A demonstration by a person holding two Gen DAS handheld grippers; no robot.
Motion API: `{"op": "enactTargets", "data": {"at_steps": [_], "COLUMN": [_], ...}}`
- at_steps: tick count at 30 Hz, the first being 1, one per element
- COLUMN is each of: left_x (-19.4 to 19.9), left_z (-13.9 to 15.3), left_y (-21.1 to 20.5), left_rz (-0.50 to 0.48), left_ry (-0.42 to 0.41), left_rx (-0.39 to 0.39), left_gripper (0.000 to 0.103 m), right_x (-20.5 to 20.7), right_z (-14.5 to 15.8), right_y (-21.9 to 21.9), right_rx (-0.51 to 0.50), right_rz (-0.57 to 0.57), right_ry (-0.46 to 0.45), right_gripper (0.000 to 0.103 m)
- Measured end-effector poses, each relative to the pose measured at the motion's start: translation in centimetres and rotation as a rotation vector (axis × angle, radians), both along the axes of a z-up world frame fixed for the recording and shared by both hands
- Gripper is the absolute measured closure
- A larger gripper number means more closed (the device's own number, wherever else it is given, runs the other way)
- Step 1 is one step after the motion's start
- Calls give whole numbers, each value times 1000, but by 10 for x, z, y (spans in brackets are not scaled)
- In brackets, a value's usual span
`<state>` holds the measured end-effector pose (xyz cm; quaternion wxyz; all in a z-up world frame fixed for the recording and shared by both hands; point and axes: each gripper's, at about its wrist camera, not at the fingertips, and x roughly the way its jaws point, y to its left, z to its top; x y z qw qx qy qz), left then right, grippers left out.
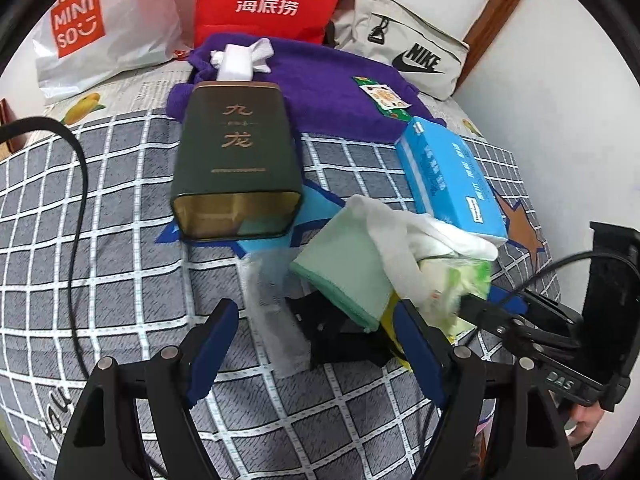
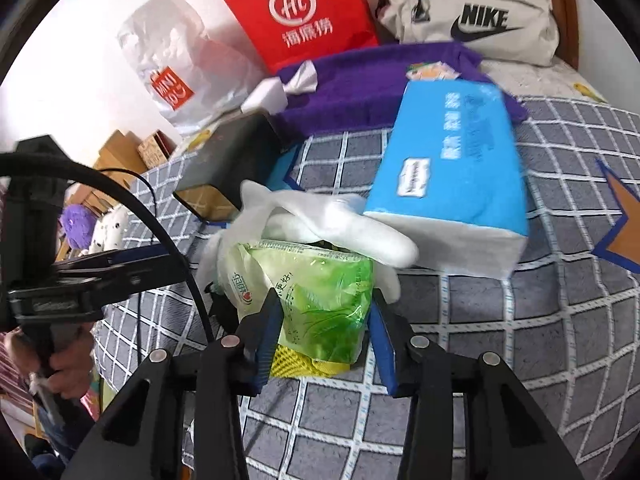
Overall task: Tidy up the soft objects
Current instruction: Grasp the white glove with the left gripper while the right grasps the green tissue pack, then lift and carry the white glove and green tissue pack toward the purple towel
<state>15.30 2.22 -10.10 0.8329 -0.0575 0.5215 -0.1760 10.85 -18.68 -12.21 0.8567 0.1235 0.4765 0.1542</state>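
Note:
A pile of soft things lies on the checked bedspread: a mint green folded cloth, a white cloth, a thin gauze strip and a green tissue pack. My left gripper is open, its fingers either side of the gauze strip and a black object. My right gripper has its jaws around the green tissue pack, over a yellow mesh item; it also shows in the left wrist view. A blue tissue box lies behind the pile.
A dark green tin lies on its side, open end toward me. Behind it are a purple towel, a red bag, a white Miniso bag and a Nike pouch. A black cable crosses the left.

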Motion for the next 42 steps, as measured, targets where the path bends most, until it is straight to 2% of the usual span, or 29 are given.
{"op": "enactTargets", "data": {"at_steps": [8,14,21,25,27,30,32,37,42], "left_x": [12,34,45,47,46,45,45,39,28], "left_z": [-1,-15,-23,-29,-30,-27,-23,-12,4], "left_y": [-29,-55,-73,-83,-86,-83,-78,-69,-57], "left_rz": [-63,-54,-27,-60,-68,-73,-78,-82,-76], "left_ry": [9,45,12,-8,-26,-40,-41,-64,-107], "left_rx": [-85,-89,-41,3,18,-1,-39,-55,-75], "left_gripper": [24,26,29,48,50,58,76,83,84], "right_x": [-22,-32,-36,-35,-35,-35,-34,-37,-38], "right_z": [15,12,7,0,-2,-3,-3,0,2], "right_y": [-27,-53,-70,-73,-74,-76,-78,-78,-73], "right_rx": [-1,-8,-29,-18,-14,-14,-14,-19,-22], "right_rz": [-30,-83,-113,-111,-110,-116,-124,-125,-115], "right_ry": [-18,-7,0,19,23,22,22,17,13], "right_gripper": [61,61,61,61,61,61,61,61,61]}}
